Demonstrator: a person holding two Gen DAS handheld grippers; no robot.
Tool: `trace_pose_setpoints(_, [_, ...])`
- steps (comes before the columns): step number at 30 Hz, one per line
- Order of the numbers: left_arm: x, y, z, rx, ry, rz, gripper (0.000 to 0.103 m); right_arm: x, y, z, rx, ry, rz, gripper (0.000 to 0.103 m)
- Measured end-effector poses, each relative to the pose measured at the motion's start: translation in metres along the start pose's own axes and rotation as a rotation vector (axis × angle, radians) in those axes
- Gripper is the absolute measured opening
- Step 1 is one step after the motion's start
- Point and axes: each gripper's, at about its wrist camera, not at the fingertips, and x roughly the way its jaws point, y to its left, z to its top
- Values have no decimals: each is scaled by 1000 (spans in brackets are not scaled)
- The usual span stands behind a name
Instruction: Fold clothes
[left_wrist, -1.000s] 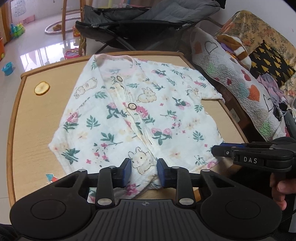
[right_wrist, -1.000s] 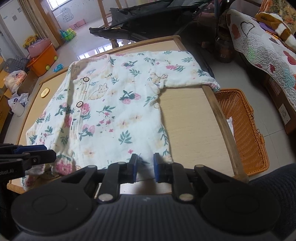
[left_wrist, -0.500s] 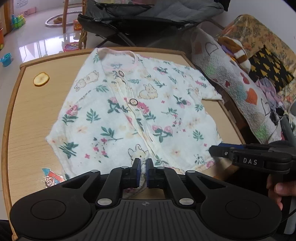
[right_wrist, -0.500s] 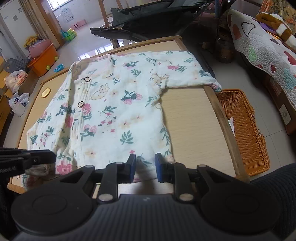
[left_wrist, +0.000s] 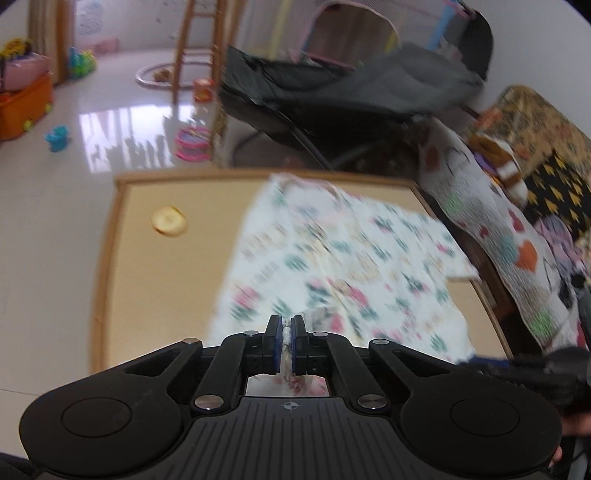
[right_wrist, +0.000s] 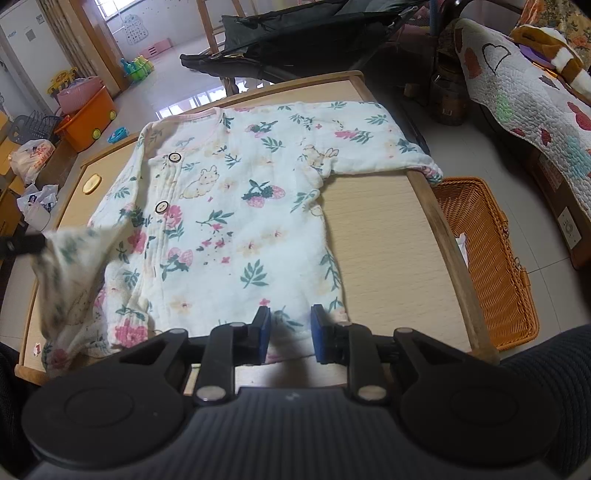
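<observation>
Left claw (left_wrist: 287, 345) tilted down, clamping shirt hem (left_wrist: 286, 341)

I see shirt (right_wrist: 236, 229) flat on table (right_wrist: 384, 236), sleeve end over table's rt edge. Basket (right_wrist: 487, 266) on floor rt of table. Small disc (right_wrist: 91, 183) on table, lt of shirt. Stroller (right_wrist: 295, 40) behind table.
</observation>
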Motion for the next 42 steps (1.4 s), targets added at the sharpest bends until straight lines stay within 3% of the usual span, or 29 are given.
trace_pose_setpoints(10, [-25, 57, 52, -61, -118, 132, 4, 0, 0, 1, 4, 3, 1, 23])
trace_pose_setpoints(19, [-35, 95, 90, -99, -169, 232, 4, 1, 1, 2, 0, 6, -6, 23])
trace_pose_setpoints(29, [-22, 127, 118, -101, -144, 309, 4, 2, 3, 3, -15, 9, -20, 23])
trace_pose_setpoints(37, [-10, 144, 113, -120, -101, 338, 5, 2, 6, 3, -24, 11, -29, 23])
trace_pose_setpoints(42, [-12, 151, 104, -132, -92, 380, 16, 2, 6, 4, -27, 12, -29, 24])
